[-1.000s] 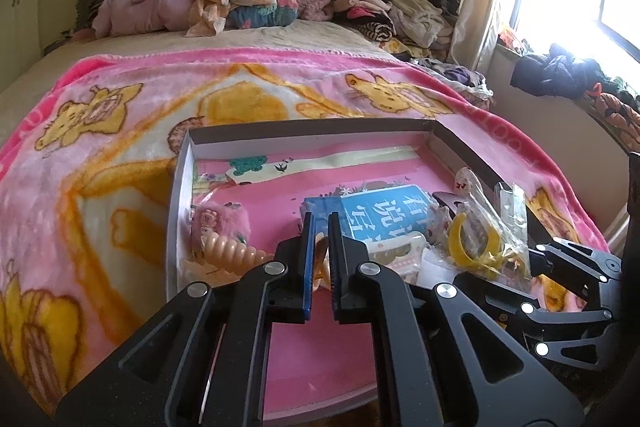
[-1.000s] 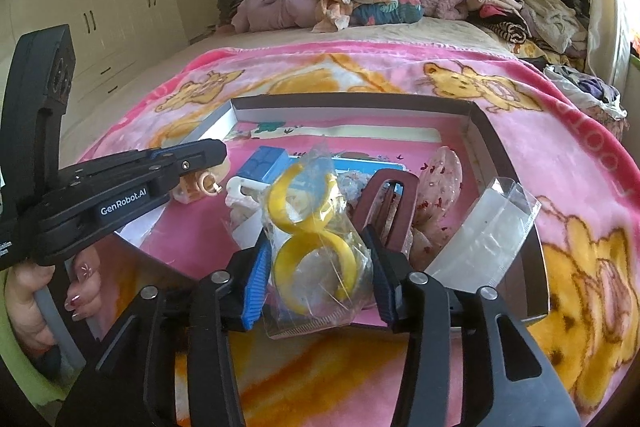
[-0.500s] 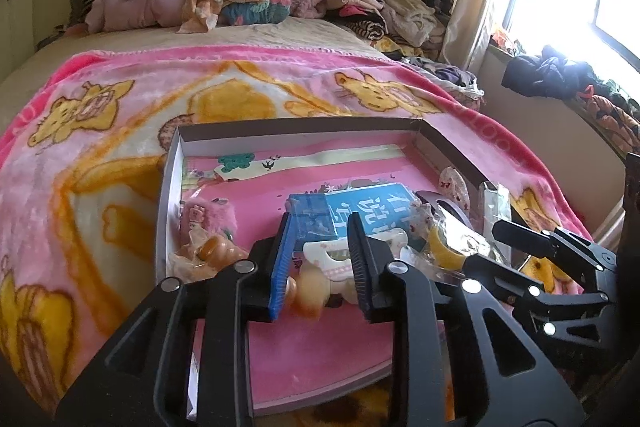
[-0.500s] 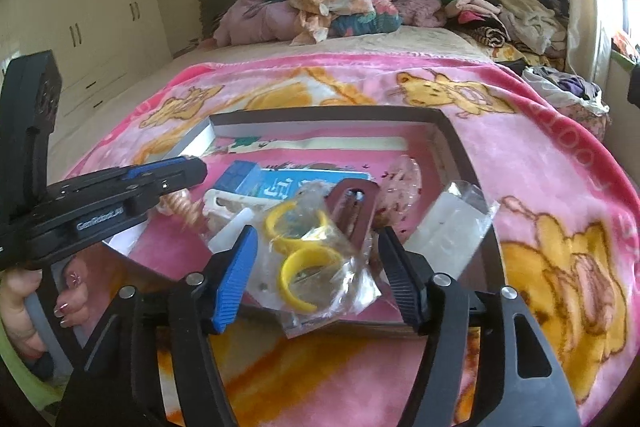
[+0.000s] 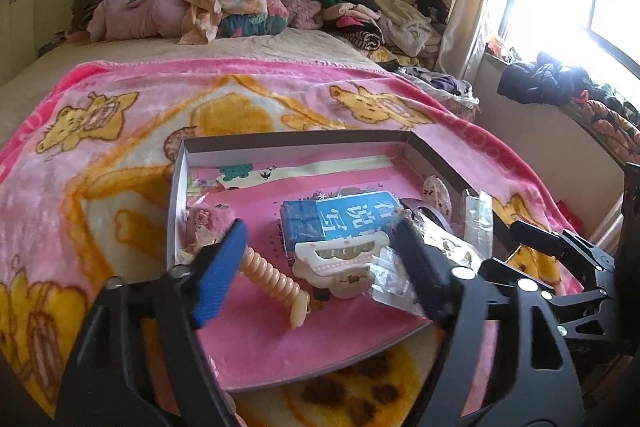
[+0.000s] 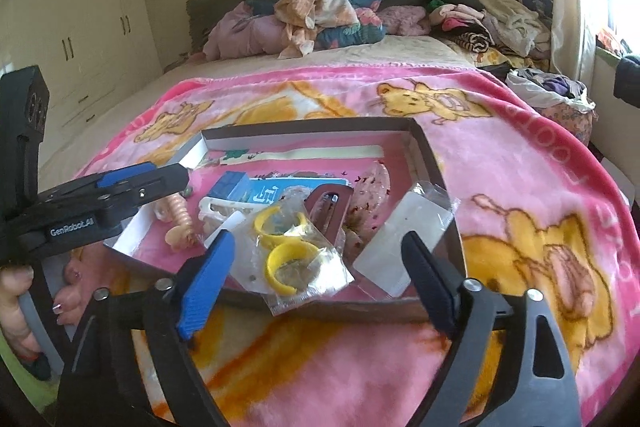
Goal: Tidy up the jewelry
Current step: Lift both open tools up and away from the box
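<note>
Both claws have just spread: left claw point(image 5: 320, 267) released the peach spiral hair tie point(image 5: 272, 277) between its fingers, right claw point(image 6: 316, 277) dropped the bagged yellow rings point(image 6: 288, 247) ahead, inside the box point(image 6: 312, 127); both placements look finished.

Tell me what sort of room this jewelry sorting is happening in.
A bedroom, almost certainly. The shallow box of jewelry sits on a pink cartoon blanket spread over a bed, pillows and clothes are heaped against the headboard, and built-in wardrobe doors line the wall.
</note>
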Demonstrator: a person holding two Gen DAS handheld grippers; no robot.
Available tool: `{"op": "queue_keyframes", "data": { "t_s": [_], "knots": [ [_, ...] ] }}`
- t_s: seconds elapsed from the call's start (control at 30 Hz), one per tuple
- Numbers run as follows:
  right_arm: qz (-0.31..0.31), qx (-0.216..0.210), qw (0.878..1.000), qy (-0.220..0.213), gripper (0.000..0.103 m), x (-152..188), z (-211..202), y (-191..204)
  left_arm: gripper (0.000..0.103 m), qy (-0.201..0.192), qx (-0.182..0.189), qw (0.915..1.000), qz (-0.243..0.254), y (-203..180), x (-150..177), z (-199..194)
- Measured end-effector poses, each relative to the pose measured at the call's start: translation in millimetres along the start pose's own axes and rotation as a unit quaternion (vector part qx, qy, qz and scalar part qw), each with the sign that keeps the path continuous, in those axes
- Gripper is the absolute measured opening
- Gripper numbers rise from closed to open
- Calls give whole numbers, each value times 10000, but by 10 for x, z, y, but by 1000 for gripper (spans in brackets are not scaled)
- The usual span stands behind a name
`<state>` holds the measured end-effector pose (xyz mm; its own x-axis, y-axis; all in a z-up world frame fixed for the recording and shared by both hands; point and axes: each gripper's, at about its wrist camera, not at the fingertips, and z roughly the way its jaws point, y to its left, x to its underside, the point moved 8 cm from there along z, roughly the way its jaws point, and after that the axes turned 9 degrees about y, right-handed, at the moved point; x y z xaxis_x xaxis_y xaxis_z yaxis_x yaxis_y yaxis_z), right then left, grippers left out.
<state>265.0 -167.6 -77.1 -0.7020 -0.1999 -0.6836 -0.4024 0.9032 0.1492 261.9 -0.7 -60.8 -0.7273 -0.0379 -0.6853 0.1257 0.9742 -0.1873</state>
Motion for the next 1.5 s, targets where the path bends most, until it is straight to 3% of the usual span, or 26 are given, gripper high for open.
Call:
{"op": "queue_keyframes", "data": {
  "t_s": [0.13, 0.3, 0.8, 1.0, 1.5],
  "knots": [
    [80, -40, 9998, -170, 94, 38, -162, 1, 86, -62, 9, 10000, -6, -26, 16, -105],
    [12, 12, 9993, -382, 96, 87, -355, 12, 91, -161, -25, 9999, -42, -31, 59, -248],
    [-303, 83, 9948, -969, 96, 302, -870, 159, 91, -324, -208, 9992, 119, -214, 443, -587],
    [-283, 82, 9937, -1081, 96, 394, -962, 176, 91, -478, -408, 9979, 129, -246, 553, -703],
    [-206, 115, 9922, -1225, 96, 602, -1027, 198, 91, -690, -488, 9963, 124, -273, 707, -829]
  ]
}}
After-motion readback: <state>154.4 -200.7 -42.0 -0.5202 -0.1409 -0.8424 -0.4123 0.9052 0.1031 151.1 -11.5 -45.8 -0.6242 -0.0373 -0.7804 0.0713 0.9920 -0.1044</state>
